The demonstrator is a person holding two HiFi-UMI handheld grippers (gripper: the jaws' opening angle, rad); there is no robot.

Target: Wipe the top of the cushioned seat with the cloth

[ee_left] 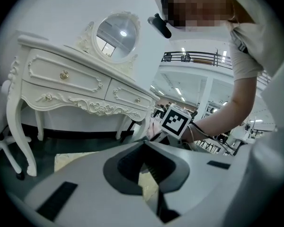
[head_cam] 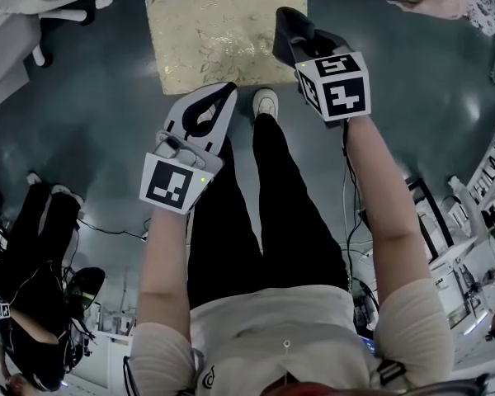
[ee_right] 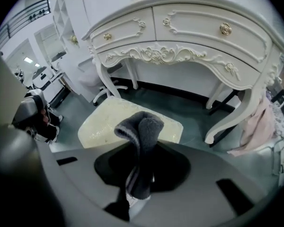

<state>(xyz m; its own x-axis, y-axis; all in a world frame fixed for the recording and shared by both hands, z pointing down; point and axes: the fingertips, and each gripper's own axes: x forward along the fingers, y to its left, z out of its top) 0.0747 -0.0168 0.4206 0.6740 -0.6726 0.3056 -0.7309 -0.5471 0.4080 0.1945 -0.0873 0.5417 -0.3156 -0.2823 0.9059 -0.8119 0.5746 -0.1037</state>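
open floor (head_cam: 107,106) rings the cushioned seat (head_cam: 223,35); the dressing table (ee_right: 180,37) stands near its far side.

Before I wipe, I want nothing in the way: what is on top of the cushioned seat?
Nothing lies on the cushioned seat where it shows. The right gripper, shut on the cloth, hides its right edge from overhead.

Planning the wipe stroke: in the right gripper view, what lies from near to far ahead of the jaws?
grey cloth → cream cushioned seat → white dressing table
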